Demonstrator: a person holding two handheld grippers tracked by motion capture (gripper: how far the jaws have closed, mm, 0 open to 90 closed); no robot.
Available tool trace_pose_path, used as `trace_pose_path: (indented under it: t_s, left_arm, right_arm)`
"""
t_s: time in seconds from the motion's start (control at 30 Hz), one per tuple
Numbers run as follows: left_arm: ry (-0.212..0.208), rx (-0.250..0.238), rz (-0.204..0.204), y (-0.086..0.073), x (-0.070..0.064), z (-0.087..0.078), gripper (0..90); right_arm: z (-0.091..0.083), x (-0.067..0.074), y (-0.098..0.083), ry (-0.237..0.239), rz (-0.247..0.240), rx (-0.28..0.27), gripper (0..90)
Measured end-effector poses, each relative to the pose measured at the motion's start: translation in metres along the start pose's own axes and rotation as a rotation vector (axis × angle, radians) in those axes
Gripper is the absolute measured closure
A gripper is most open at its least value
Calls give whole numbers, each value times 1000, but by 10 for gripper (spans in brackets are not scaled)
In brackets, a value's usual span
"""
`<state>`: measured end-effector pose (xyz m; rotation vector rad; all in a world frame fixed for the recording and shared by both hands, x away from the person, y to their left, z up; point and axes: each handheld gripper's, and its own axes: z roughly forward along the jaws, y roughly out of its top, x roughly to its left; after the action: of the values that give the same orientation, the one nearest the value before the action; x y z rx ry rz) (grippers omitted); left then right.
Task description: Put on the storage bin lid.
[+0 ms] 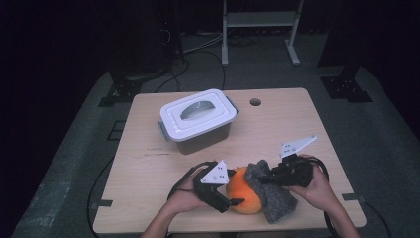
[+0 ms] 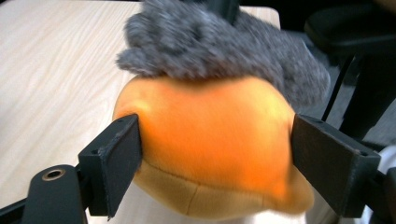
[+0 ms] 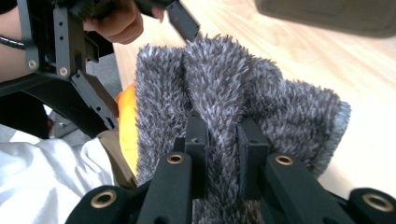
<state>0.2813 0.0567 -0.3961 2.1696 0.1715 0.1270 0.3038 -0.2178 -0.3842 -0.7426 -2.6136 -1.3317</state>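
**Grippers meet over orange toy and grey cloth at table's near edge**

The right gripper is clamped on a fold of grey cloth, its two black jaws pinched close together with the shaggy pile bunched between them, as the right gripper view makes plain. The left gripper has its jaws spread wide to either side of an orange toy; in the left gripper view the pads stand at the toy's flanks, and whether they press on it or stand just clear cannot be told.

The wooden table carries the whole scene. Its largest item, a grey box with a white lid and a curved handle, sits toward the far left, well apart from the hands. A round hole shows in the tabletop near the far edge, just right of the box.

At the near edge, close to the middle, the cloth drapes over the right side of the toy and spills down onto the table beside it. The toy, a soft rounded plush with a paler tan band along its lower part, rests on the tabletop between the two grippers, with the cloth heaped on its far side in the left gripper view.

A hand holds each gripper from the bottom of the high view, and cables trail off behind them.
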Motion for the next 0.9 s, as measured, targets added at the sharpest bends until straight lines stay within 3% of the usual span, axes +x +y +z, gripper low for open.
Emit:
trace_pose_path:
  t_s: [0.13, 0.27, 0.37, 0.47, 0.53, 0.73, 0.83, 0.9]
  left_arm:
    - [10, 12, -20, -2, 1, 1, 179]
    - [23, 18, 29, 0, -5, 2, 225]
    - [18, 8, 47, 2, -8, 2, 234]
    - [14, 8, 89, 5, -13, 4, 243]
    - [19, 16, 89, 5, -14, 5, 241]
    - [15, 15, 52, -1, -6, 2, 241]
    - [37, 6, 52, 3, -4, -1, 192]
    - [58, -12, 22, 4, -1, -3, 155]
  right_arm:
    - [9, 3, -3, 35, -3, 23, 774]
    - [7, 10, 1, 17, -34, 60, 773]
    - [-1, 18, 6, -19, -81, 22, 774]
    - [-5, 28, 15, -26, -117, -34, 769]
    - [1, 32, 18, -54, -138, -9, 763]
    - [2, 20, 8, -51, -105, 38, 765]
    - [1, 14, 1, -33, -74, 37, 765]
    - [2, 12, 1, -26, -63, 32, 765]
